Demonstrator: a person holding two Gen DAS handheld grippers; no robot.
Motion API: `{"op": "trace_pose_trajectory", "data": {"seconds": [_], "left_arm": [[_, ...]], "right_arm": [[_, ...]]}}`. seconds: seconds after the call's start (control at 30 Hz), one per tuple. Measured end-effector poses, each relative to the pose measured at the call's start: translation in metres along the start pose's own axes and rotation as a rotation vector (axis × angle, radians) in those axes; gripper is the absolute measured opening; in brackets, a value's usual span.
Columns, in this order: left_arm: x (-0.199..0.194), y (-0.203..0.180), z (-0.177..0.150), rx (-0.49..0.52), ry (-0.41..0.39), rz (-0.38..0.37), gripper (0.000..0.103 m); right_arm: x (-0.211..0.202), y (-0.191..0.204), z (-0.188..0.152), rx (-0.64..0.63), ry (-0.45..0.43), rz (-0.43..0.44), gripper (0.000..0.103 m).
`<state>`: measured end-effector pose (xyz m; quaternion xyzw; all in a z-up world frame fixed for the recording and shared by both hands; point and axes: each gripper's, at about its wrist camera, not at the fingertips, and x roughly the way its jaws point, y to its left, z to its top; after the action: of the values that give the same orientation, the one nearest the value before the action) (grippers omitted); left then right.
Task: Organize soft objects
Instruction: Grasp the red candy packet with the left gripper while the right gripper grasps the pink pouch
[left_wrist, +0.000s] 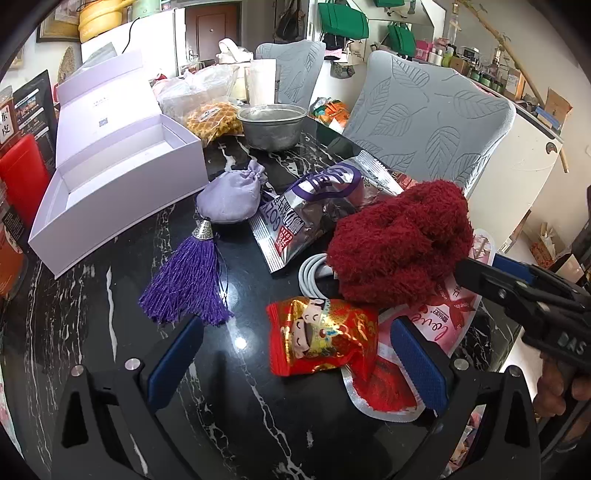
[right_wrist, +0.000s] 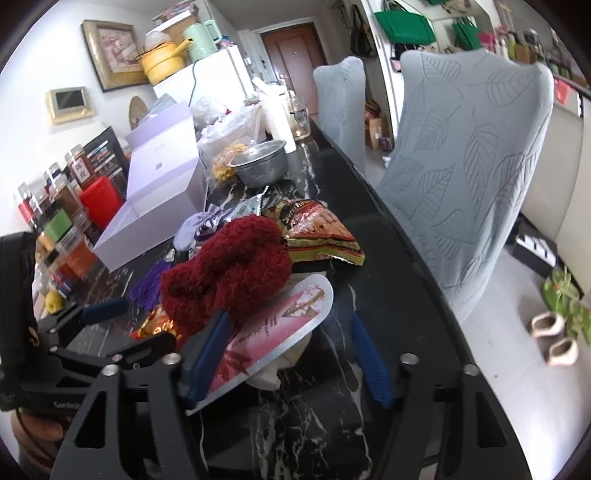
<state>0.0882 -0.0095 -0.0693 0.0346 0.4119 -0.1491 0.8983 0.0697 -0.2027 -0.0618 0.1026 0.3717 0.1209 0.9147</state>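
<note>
A fluffy dark red sock bundle (left_wrist: 400, 242) lies on snack packets in the middle of the black marble table (left_wrist: 240, 387); it also shows in the right wrist view (right_wrist: 225, 266). A lilac pouch (left_wrist: 229, 194) with a purple tassel (left_wrist: 188, 278) lies left of it, near an open white box (left_wrist: 110, 181). My left gripper (left_wrist: 295, 363) is open, low over the table, around a red candy packet (left_wrist: 323, 338). My right gripper (right_wrist: 291, 360) is open beside the sock bundle, its left finger against a pink packet (right_wrist: 273, 328); it shows at the right in the left wrist view (left_wrist: 476, 273).
A silver snack bag (left_wrist: 314, 210), a white cable (left_wrist: 314, 273), a metal bowl (left_wrist: 271, 125) and plastic bags (left_wrist: 199, 92) crowd the table. A peanut packet (right_wrist: 317, 229) lies behind the sock bundle. Grey chairs (right_wrist: 469, 166) stand along the right edge. Jars (right_wrist: 55, 206) line the left.
</note>
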Motion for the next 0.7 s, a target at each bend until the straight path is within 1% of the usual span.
{"op": "trace_pose_trajectory", "data": {"seconds": [0.03,0.07,0.1,0.13,0.17,0.2,0.33,0.47,0.6,0.67,0.7], "left_arm": [[0.001,0.001,0.000,0.000,0.001,-0.001,0.103],[0.001,0.002,0.001,-0.001,0.003,-0.004,0.103],[0.002,0.004,0.001,-0.003,0.006,-0.007,0.103],[0.003,0.005,0.000,-0.005,0.008,-0.009,0.103],[0.004,0.006,0.001,-0.006,0.010,-0.011,0.103],[0.005,0.006,0.000,-0.002,0.010,-0.014,0.103],[0.011,0.008,-0.001,-0.003,0.025,-0.037,0.103],[0.019,0.006,-0.002,-0.012,0.052,-0.080,0.103],[0.025,0.007,-0.001,-0.035,0.060,-0.105,0.099],[0.026,0.006,-0.001,-0.033,0.055,-0.093,0.097],[0.027,0.006,-0.001,-0.025,0.053,-0.089,0.093]], "right_arm": [[0.002,-0.002,0.001,0.014,0.002,0.010,0.052],[0.004,-0.004,0.001,0.031,0.006,0.023,0.041],[0.007,-0.006,0.002,0.049,0.011,0.041,0.036],[0.008,-0.008,0.001,0.069,0.010,0.072,0.027],[0.008,-0.009,0.001,0.082,0.006,0.097,0.021],[0.007,-0.010,0.001,0.090,0.002,0.115,0.018],[0.001,-0.004,0.002,0.058,-0.036,0.120,0.015],[-0.005,0.001,0.005,0.028,-0.052,0.131,0.013],[-0.008,0.003,0.005,0.014,-0.056,0.122,0.013],[-0.010,0.000,0.004,0.019,-0.057,0.122,0.013],[-0.009,0.000,0.004,0.022,-0.057,0.120,0.014]]}}
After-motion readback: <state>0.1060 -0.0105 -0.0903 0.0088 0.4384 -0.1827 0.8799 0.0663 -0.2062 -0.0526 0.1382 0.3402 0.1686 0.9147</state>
